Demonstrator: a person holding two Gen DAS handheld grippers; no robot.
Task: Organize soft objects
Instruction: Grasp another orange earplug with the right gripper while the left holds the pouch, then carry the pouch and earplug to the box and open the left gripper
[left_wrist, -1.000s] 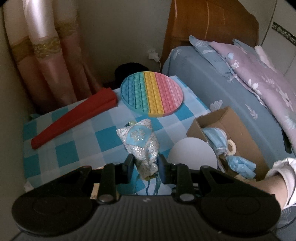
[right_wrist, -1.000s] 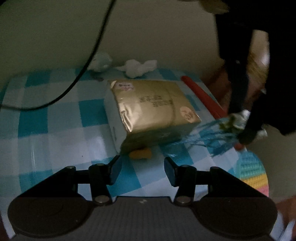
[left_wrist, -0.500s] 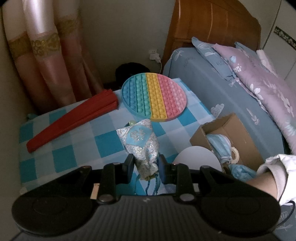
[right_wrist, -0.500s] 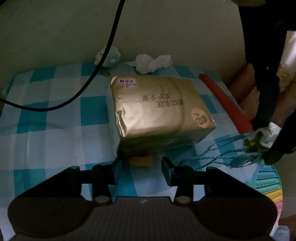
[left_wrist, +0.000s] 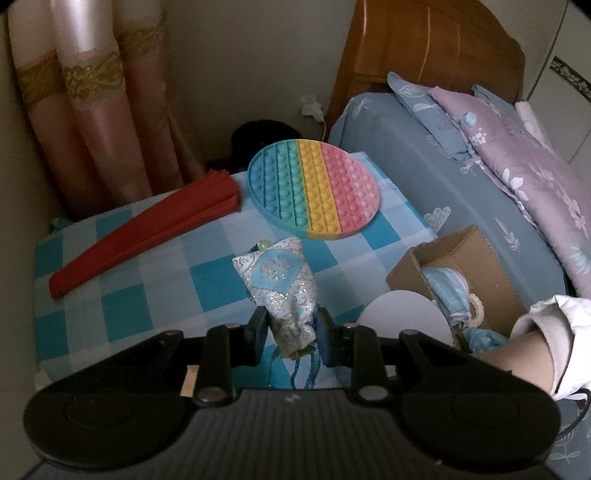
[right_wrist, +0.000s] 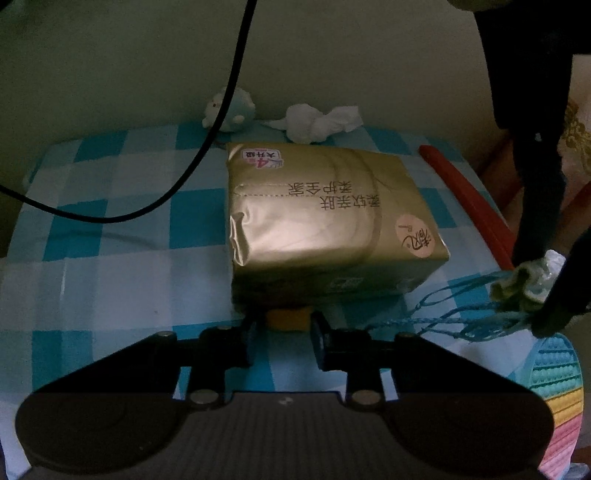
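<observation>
My left gripper is shut on the neck of a silver and blue fabric pouch with blue strings, held above the blue checked table. The pouch's end and strings show in the right wrist view, held by the left gripper's dark fingers. My right gripper is open, low over the table, its fingertips at either side of a small orange object that lies against the near edge of a gold tissue pack.
A round rainbow pop-it mat and a red folded fan lie at the table's far side. A cardboard box with blue soft items and a white disc stand by the bed. A black cable, crumpled tissue and small plush lie behind the pack.
The left gripper has drawn back slightly with the pouch. The right gripper has moved forward toward the tissue pack, and its fingertips now flank the orange object.
</observation>
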